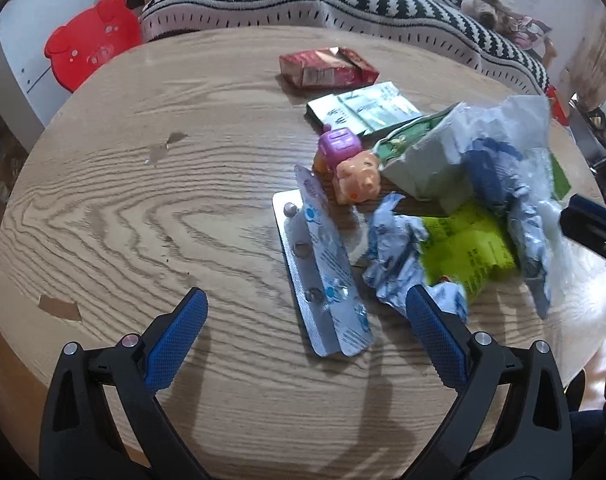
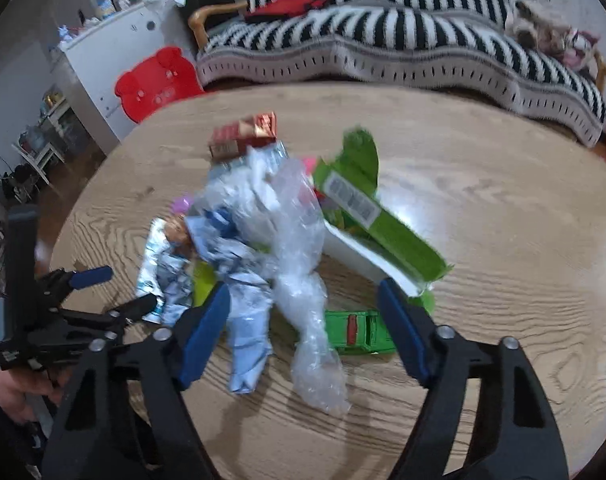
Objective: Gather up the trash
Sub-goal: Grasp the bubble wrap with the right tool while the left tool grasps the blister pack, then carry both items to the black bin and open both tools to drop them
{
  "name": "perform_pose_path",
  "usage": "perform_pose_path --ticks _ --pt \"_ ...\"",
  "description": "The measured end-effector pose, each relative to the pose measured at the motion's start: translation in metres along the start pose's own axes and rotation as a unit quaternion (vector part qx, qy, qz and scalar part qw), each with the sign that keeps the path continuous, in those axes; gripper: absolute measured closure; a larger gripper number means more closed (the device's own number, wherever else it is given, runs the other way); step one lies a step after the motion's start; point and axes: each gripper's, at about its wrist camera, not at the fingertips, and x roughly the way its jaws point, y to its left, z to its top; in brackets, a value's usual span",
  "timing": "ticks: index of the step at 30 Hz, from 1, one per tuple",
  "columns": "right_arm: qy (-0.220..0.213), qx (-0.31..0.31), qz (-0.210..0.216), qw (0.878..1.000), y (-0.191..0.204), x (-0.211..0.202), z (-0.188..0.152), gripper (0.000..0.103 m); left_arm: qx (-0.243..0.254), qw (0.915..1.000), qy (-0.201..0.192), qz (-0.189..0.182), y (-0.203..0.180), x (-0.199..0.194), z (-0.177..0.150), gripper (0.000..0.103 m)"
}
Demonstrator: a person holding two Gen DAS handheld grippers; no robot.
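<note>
The trash sits in 1 loose heap on the round wooden table (image 1: 123, 208), and the pig toy (image 1: 357, 178) in its middle serves as the landmark. Toward the camera from the pig lies a silver blister pack (image 1: 323, 280) with a second strip (image 1: 333, 268) leaning across it. Behind the pig are a green-and-white carton (image 1: 363, 110) and, farther back, a torn red box (image 1: 327, 67). To the pig's right lie crumpled blue-and-white wrappers (image 1: 399, 256), a lime-green packet (image 1: 469, 254) and a torn grey-green bag (image 1: 431, 160) — light, springy stuff that will likely slip.

The left gripper (image 1: 307, 324) hangs low over the table with its jaws spread wide and nothing between them; the blister pack lies in line with the gap, so it is probably the target. The right gripper (image 2: 303, 308) is likewise wide open and empty, with a twist of clear bubble wrap (image 2: 303, 280) in line with its gap and a green toy car (image 2: 359, 332) beside it — a toy, probably not trash.
</note>
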Motion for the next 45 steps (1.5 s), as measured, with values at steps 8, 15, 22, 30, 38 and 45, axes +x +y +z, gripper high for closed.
perform_pose_path --ticks 8,15,22,30,38,45 --pt "0.021 0.019 0.029 0.999 -0.011 0.023 0.006 0.057 -0.013 0.9997 0.02 -0.005 0.003 0.019 0.003 0.012" --pt "0.017 0.046 0.073 0.996 -0.014 0.012 -0.003 0.079 0.005 0.9997 -0.006 -0.024 -0.005 0.009 0.001 0.069" --pt "-0.036 0.034 0.08 0.996 -0.007 -0.027 -0.013 0.08 0.042 0.9963 -0.075 0.007 -0.021 -0.022 -0.004 0.069" --pt "-0.068 0.035 0.102 0.992 -0.003 -0.052 -0.014 0.08 0.037 0.9929 -0.112 0.018 -0.01 -0.051 -0.011 0.069" --pt "-0.108 0.063 0.072 0.99 -0.03 -0.093 -0.025 0.08 0.042 0.9911 -0.122 -0.033 -0.02 -0.074 0.0 0.069" --pt "-0.188 0.143 -0.012 0.972 -0.121 -0.225 -0.099 0.08 0.157 0.9691 -0.146 -0.122 -0.15 -0.128 0.0 0.069"
